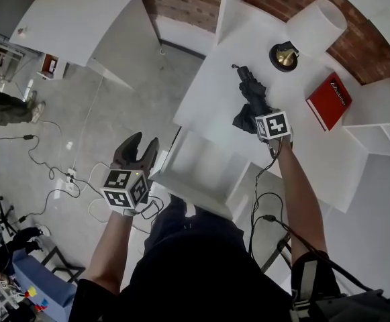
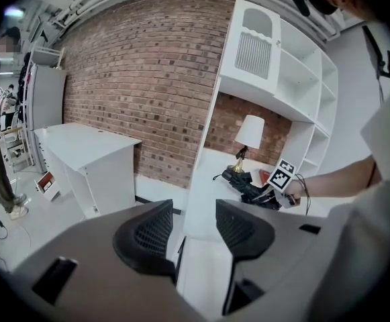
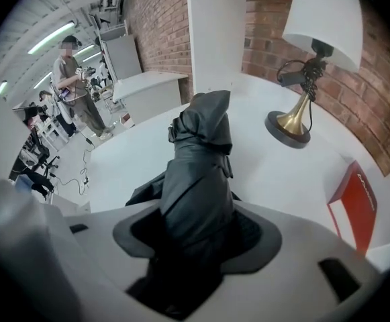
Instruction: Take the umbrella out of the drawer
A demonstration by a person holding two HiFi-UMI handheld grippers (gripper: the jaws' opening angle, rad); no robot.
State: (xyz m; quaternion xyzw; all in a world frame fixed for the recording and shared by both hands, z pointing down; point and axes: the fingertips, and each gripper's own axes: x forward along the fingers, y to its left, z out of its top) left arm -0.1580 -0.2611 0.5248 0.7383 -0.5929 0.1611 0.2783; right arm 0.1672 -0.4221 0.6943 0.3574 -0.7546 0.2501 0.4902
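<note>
The right tongs point(image 3: 198, 230) clamp the folded black fabric umbrella point(image 3: 201, 153) near one end over the white desk top point(image 1: 208, 92), the left tongs point(image 2: 191, 230) gape empty, and I judge it light, soft outside, stiff inside, so the grip must press firmly onto the shaft.

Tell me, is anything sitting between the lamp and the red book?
Nothing. The desk top between the lamp and the red book is bare white surface; the right gripper view shows it best.

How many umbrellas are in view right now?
1. The black folded umbrella is clamped in the right tongs over the white desktop, near the lamp. Part of the open drawer is hidden.
</note>
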